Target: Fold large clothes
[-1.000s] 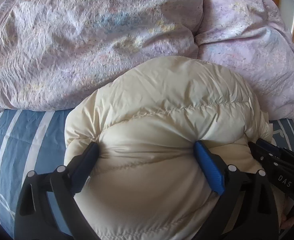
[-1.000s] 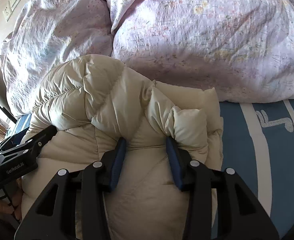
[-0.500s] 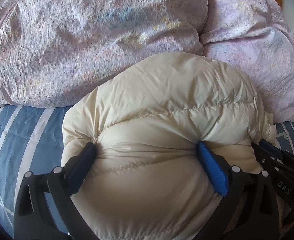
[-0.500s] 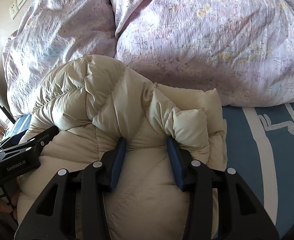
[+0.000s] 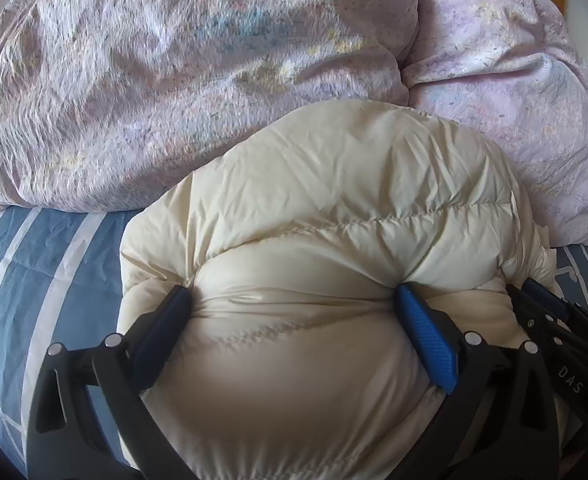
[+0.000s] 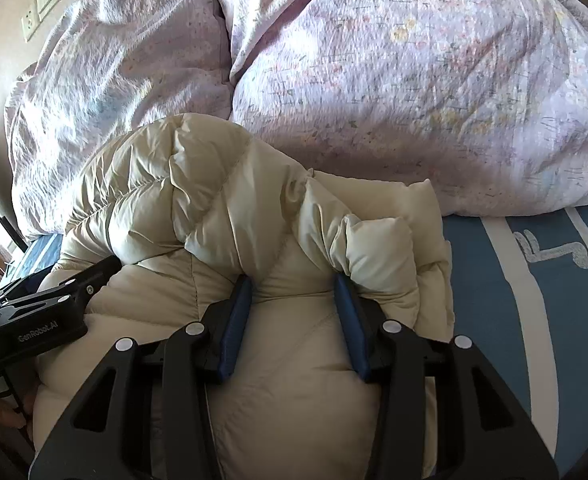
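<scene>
The cream down jacket [image 5: 334, 260], puffy, light and slippery, is lying on the bed [image 6: 534, 320] at 6 o'clock from the quilt [image 6: 414, 80], and both the left claw [image 5: 290, 300] and right claw [image 6: 292, 286] are squeezing thick folds, which is seeming the safest hold.

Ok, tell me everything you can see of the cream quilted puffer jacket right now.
The cream quilted puffer jacket lies bunched in a puffy mound on the blue striped bedsheet, its far edge against the lilac floral duvet. The shell looks smooth, slightly shiny, with stitched channels. The left gripper pinches a wide fold, the right gripper a narrower one beside a rolled-up part.
</scene>
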Action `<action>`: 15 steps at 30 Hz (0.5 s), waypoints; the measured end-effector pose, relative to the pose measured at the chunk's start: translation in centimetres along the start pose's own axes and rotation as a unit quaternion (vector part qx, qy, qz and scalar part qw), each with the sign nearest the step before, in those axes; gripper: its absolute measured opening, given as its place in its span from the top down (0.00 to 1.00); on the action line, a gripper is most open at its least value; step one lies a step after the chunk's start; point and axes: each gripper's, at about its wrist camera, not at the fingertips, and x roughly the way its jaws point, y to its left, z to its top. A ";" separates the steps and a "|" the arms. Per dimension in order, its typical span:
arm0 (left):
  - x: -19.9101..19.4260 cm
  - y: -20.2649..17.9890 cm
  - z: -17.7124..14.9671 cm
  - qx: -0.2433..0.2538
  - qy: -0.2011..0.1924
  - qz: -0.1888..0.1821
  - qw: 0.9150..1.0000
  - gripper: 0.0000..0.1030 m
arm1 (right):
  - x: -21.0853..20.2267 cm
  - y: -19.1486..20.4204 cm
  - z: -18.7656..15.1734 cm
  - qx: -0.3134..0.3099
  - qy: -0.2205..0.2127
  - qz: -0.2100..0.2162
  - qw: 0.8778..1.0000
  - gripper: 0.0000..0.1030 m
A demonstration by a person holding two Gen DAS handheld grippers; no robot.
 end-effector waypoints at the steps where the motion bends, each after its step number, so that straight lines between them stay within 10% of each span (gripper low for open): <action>1: 0.1 0.0 0.0 -0.001 -0.001 -0.001 1.000 0.02 | 0.0 0.0 0.0 0.001 -0.001 0.000 1.000 0.56; 15: -3.6 0.9 0.8 -0.012 0.015 0.011 1.000 0.02 | -2.2 -1.4 3.0 0.004 0.063 -0.010 0.998 0.45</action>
